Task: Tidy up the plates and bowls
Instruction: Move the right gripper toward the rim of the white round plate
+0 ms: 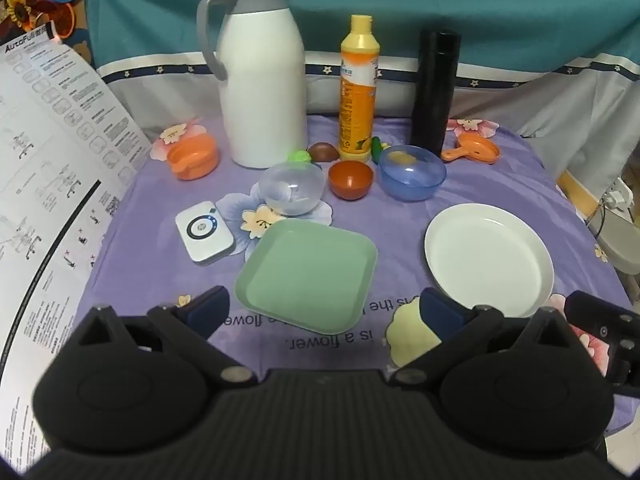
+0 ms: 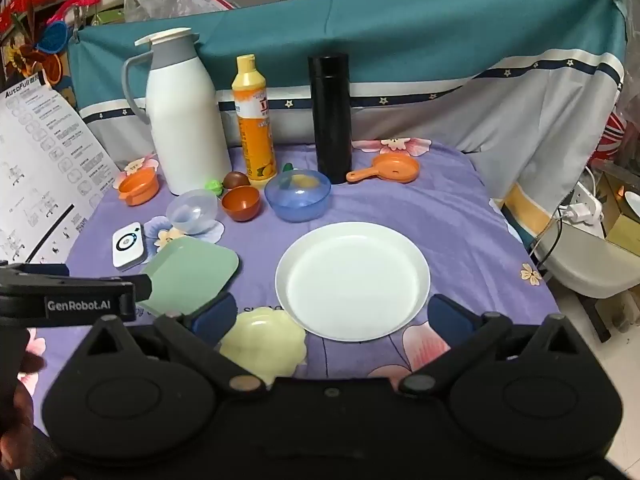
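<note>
Hovering above the purple cloth [image 1: 160, 264], the left gripper [image 1: 324, 312] and right gripper [image 2: 332, 318] both stand wide open, holding nothing. A green square plate [image 1: 306, 272] lies before the left gripper, a white round plate [image 2: 352, 280] before the right one, with three bowls [image 1: 412, 178] behind them.

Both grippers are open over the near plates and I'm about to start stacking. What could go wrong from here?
1. The green square plate and white round plate lie flat on the soft cloth; open fingers may snag fabric under a rim.
2. The yellow scalloped dish sits right below the right gripper and could get knocked.
3. Reaching for the back bowls could tip the orange bottle or black flask.
</note>
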`<state>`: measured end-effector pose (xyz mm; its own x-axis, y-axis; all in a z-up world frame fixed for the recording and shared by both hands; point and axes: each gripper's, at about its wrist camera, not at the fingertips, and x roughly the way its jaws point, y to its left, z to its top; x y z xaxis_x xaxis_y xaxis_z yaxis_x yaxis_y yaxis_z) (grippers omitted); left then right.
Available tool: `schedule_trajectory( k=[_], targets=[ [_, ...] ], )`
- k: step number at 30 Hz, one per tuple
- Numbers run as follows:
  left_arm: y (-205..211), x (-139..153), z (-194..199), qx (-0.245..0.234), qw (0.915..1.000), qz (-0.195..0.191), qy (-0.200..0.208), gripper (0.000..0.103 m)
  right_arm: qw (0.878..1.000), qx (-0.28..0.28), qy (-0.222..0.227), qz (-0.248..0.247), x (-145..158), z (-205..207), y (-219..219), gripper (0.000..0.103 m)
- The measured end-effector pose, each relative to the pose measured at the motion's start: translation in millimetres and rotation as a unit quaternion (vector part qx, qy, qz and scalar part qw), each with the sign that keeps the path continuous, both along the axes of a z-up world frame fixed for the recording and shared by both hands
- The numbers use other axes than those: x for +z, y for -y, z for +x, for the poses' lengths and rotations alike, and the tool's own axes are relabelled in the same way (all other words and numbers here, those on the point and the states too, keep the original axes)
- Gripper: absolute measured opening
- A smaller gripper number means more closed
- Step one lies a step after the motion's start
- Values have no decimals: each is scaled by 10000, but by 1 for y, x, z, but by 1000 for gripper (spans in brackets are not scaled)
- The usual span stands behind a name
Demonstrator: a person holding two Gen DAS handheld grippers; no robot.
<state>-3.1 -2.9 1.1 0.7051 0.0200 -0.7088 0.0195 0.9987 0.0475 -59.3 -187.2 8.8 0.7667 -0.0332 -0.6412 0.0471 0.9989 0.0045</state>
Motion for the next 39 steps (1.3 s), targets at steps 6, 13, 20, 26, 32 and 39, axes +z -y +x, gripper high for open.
schedule_trajectory(
  k=[6,13,20,26,32,39],
  targets=[
    [-3,1,-1,-33,9999,-74,-84,103,10000,-30,-24,58,-5,-1,3,103],
    [-1,-1,3,1,9999,-26,-154,103,10000,-49,-75,-35,-1,1,2,103],
    [6,-3,5,-64,9998,27,-164,103,9999,-85,-70,36,-3,3,2,103],
    [7,-4,6,-119,9998,31,-163,103,9999,-119,-77,27,-2,4,3,103],
    [9,-3,8,-168,9997,49,-164,103,9998,-164,-80,43,-2,6,3,103],
    [11,-1,9,-232,9996,82,-135,103,9997,-213,-62,49,-1,7,8,103]
  ],
)
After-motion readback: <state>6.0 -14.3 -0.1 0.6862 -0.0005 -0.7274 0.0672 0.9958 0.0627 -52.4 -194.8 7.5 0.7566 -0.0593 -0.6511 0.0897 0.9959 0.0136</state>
